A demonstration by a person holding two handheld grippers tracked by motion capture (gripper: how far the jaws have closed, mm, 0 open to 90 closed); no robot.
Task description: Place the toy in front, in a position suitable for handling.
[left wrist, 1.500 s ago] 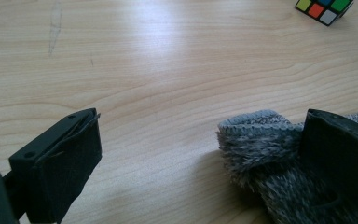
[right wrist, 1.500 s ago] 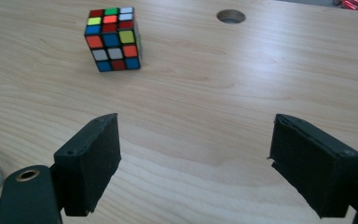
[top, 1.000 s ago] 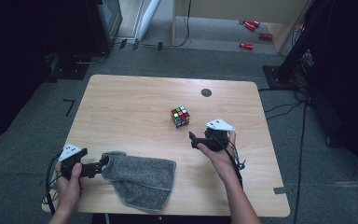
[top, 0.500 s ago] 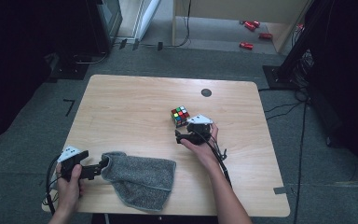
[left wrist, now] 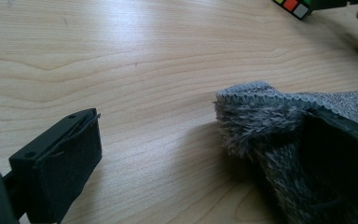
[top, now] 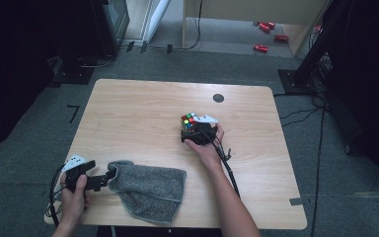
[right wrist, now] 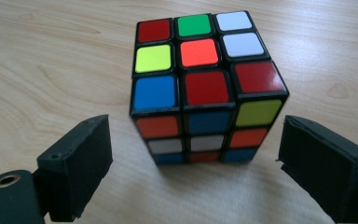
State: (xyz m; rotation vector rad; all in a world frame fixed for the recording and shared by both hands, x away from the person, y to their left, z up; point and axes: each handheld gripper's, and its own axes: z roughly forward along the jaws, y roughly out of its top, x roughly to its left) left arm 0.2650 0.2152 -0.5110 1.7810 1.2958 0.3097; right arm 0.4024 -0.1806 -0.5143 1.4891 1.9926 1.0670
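Your right gripper [right wrist: 193, 186] is standing with jaws apart just before the scrambled cube [right wrist: 205, 88] (red, green, white on top); your left gripper [top: 86, 175], jaws apart, is touching the grey towel [top: 148, 187]

Rubik's cube [right wrist: 205, 88]: glossy plastic, smooth stickers. Towel [top: 148, 187] beside it: fuzzy grey cloth, stitched hem. Table [top: 128, 118]: matt light wood grain. Gripper pads [right wrist: 79, 163]: matt black.

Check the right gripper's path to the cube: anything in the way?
Nothing visible. The right gripper has its jaws open on either side of the cube, with bare table between them. The towel lies well off, by the left gripper.
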